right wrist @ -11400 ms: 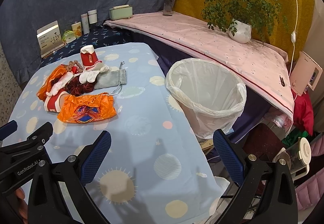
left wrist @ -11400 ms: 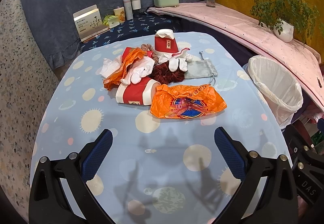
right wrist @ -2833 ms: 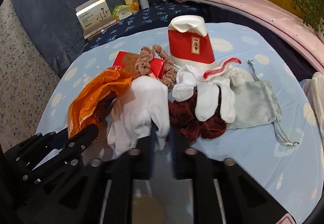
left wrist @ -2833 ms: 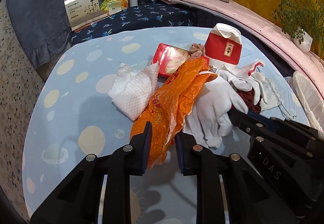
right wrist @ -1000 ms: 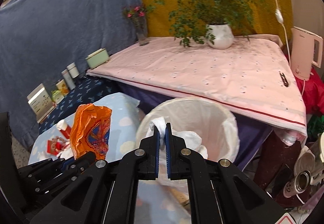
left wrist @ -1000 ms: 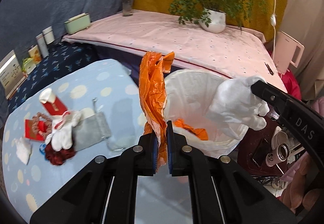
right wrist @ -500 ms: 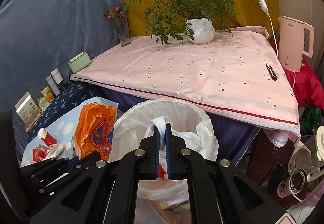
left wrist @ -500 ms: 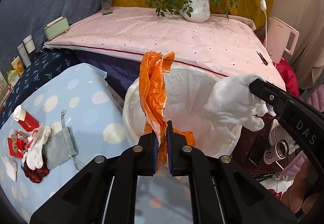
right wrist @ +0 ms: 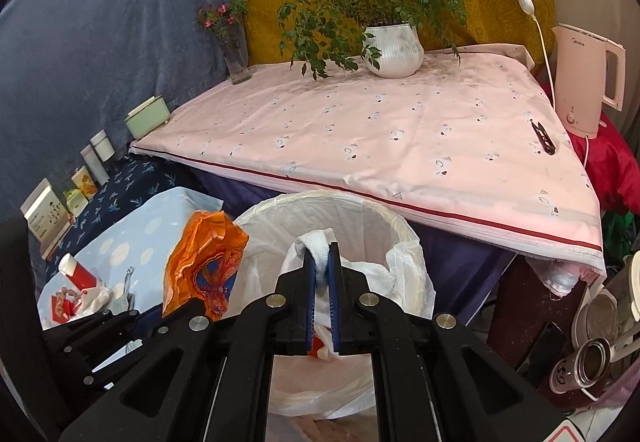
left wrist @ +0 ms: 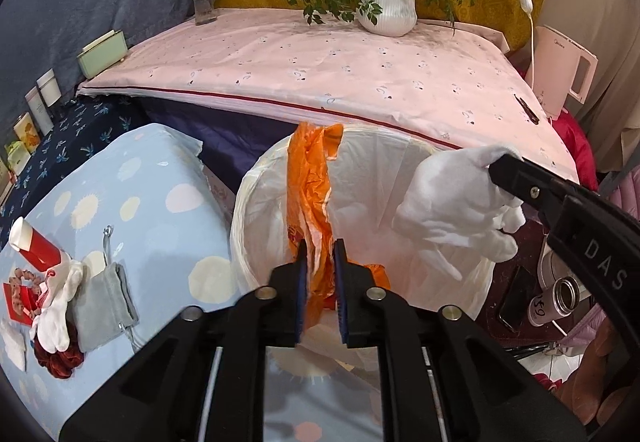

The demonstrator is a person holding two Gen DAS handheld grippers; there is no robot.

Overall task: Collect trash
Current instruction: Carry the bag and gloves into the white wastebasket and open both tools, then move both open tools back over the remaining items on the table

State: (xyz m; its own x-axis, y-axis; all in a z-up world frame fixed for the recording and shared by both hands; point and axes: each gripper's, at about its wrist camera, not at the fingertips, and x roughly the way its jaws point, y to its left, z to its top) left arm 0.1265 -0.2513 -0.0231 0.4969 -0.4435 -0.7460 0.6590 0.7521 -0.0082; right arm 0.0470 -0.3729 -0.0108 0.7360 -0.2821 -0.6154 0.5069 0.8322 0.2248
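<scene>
- Since half a second ago, both grippers have closed in over the bin (left wrist: 256, 202), whose white liner mouth fills more of each view; the blue spotted table (left wrist: 132, 210) has slid off toward 9 o'clock.
- The left gripper (left wrist: 319, 254) has its blue-padded jaws pinching a crinkled orange plastic bag (left wrist: 310, 178); the glossy film stands up in a ragged strip above the bin's opening, its lower folds hanging inside.
- The right gripper (right wrist: 321, 274) has its jaws pressed onto a soft white cotton glove (left wrist: 452, 202), limp fingers drooping over the bin at 3 o'clock in the left view.
- Thin translucent liner is wrinkled over the round rim, with more orange plastic lying at the bottom.
- On the table at 8 o'clock lie a grey drawstring pouch (left wrist: 102, 298), a white glove pair (left wrist: 56, 306), a dark red velvet scrunchie (left wrist: 56, 358) and a red-and-white tapered box (left wrist: 34, 246).
- At 12 o'clock, a ribbed white pot (left wrist: 386, 12) of leafy greenery sits on the pink cloth.
</scene>
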